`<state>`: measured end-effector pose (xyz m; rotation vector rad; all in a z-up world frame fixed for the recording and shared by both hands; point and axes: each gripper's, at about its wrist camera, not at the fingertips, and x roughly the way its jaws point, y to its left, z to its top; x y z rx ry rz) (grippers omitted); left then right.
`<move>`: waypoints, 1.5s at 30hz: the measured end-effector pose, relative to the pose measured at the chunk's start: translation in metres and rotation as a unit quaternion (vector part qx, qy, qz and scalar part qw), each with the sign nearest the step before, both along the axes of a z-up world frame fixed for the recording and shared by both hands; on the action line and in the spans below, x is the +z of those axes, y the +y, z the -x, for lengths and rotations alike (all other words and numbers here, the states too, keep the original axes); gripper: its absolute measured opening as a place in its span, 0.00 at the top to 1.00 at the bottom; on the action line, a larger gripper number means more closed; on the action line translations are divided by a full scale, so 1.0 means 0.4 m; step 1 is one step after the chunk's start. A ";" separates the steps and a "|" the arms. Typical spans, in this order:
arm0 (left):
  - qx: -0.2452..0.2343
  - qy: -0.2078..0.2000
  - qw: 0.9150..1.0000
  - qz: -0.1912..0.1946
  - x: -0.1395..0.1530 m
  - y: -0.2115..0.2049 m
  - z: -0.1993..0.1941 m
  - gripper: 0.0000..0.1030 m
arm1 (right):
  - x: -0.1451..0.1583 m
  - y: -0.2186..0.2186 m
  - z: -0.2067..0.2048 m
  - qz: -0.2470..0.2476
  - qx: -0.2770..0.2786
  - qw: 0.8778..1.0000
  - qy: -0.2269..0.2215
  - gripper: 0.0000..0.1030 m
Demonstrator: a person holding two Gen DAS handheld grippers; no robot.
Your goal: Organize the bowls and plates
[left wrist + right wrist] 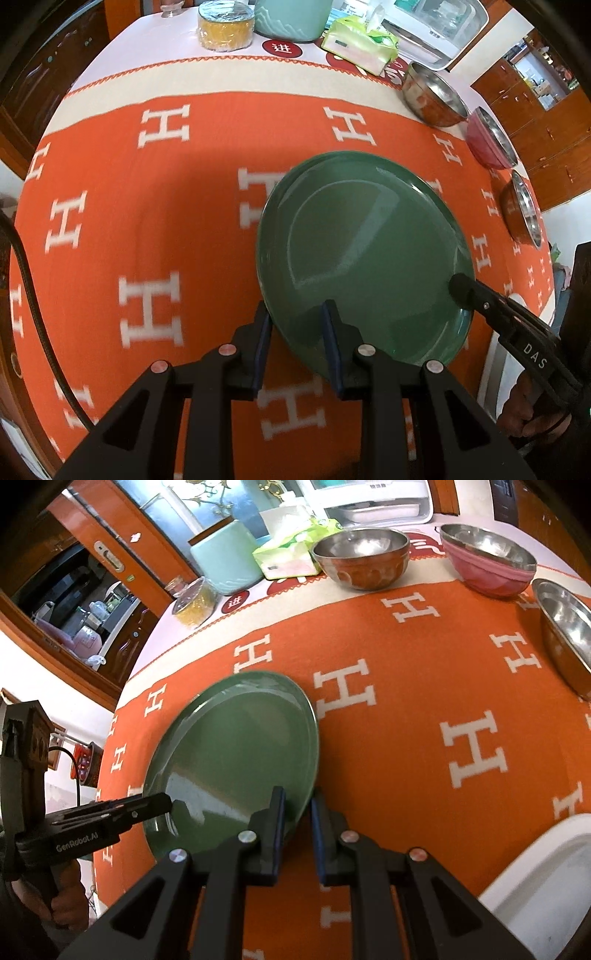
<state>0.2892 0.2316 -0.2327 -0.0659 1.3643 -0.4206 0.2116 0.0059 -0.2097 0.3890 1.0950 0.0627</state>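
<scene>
Both grippers clamp the green plate (pixel 365 251): my left gripper (pixel 297 343) pinches its near rim, my right gripper (pixel 297 819) the opposite edge, holding it tilted above the orange H-patterned tablecloth (pixel 147 184). Beyond sit two steel bowls (pixel 362 557) and a pink bowl (pixel 487 566).

Orange-clothed table (pixel 147 155), three bowls (pixel 362 557)

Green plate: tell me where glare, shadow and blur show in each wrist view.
Left wrist view: pale window glare streaks across the green plate; a broad dark shadow falls on the orange tablecloth to its left, and the H letters nearby smear with motion blur. Right wrist view: a bright reflection sits low on the plate; the fisheye bends the steel bowl.
</scene>
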 end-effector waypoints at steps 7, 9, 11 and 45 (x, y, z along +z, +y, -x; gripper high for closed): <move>0.006 0.014 1.000 0.008 0.014 0.015 0.085 0.76 | 0.038 0.022 0.070 0.032 0.026 0.999 -0.014 0.87; 0.009 0.017 1.000 0.014 0.022 0.019 0.112 0.76 | 0.056 0.029 0.095 0.046 0.036 0.998 -0.025 0.87; 0.009 0.017 1.000 0.018 0.031 0.021 0.133 0.76 | 0.073 0.033 0.119 0.058 0.043 0.997 -0.036 0.87; -0.133 -0.037 0.990 0.029 0.153 -0.213 0.388 0.75 | 0.175 -0.128 0.488 0.118 -0.028 0.990 -0.066 0.84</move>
